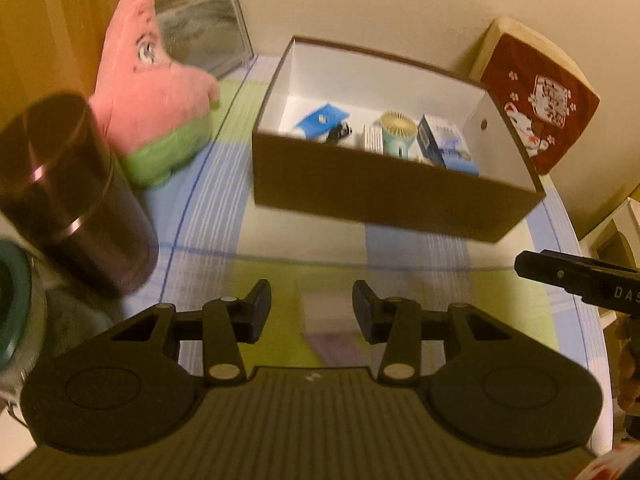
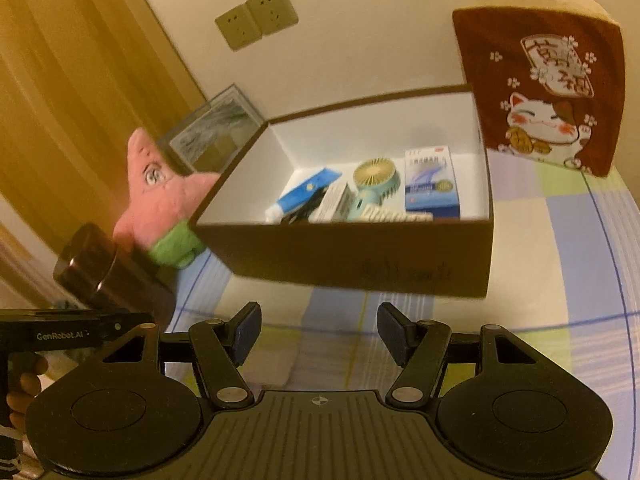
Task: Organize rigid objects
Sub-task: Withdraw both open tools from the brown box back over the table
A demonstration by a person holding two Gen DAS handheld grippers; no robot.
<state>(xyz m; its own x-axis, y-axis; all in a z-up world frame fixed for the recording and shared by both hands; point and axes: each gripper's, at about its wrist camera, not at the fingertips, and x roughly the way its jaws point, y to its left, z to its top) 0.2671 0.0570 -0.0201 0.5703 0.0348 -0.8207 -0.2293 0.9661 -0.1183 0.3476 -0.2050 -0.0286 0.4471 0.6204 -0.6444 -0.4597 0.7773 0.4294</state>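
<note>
The left tool [image 1: 312, 312] hangs over a small translucent box [image 1: 326, 316] lying on the counter [image 1: 420, 248], which sits between its parted pads, nearer the right one; no contact is visible. Its long axis seems to run near-to-far, in line with the fingers. The right tool [image 2: 318, 334] is open and empty — farther from that box. Beyond both, the open brown storage box [image 1: 360, 192] already holds a fan, a tube and cartons. Checked cloth covers the counter; a pink plush, a dark cup and a cat cushion stand around.
</note>
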